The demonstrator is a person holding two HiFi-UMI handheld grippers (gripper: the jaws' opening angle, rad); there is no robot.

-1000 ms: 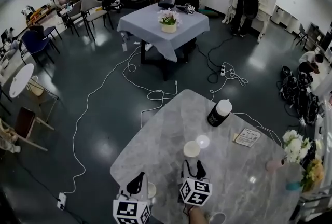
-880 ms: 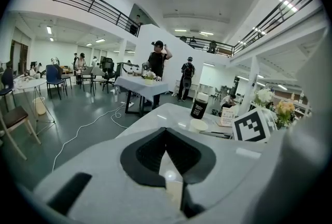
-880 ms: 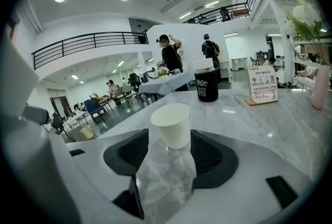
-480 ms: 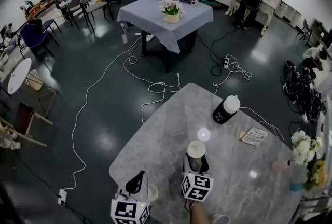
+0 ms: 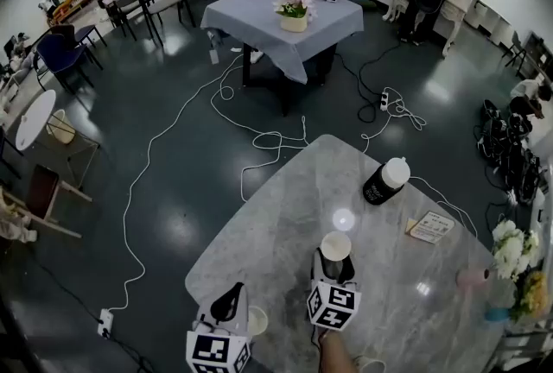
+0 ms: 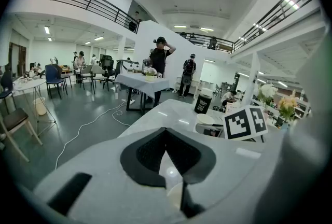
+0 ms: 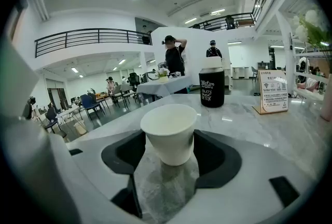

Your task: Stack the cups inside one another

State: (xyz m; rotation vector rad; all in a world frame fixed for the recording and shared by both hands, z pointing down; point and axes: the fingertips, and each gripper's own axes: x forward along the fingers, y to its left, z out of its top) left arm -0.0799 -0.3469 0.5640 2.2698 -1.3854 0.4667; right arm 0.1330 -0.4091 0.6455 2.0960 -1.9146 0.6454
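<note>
Right hand-held gripper has its jaws wide apart with a white cup between them, and the pads seem to press on the cup's sides. That cup stands upright on the table, mouth up, at 12 o'clock from the gripper. A second cup stands at about 8 o'clock from it, just beside the left hand-held gripper, whose jaws are closed with nothing in them. I think the white cup must go up, then straight down into the second cup.
</note>
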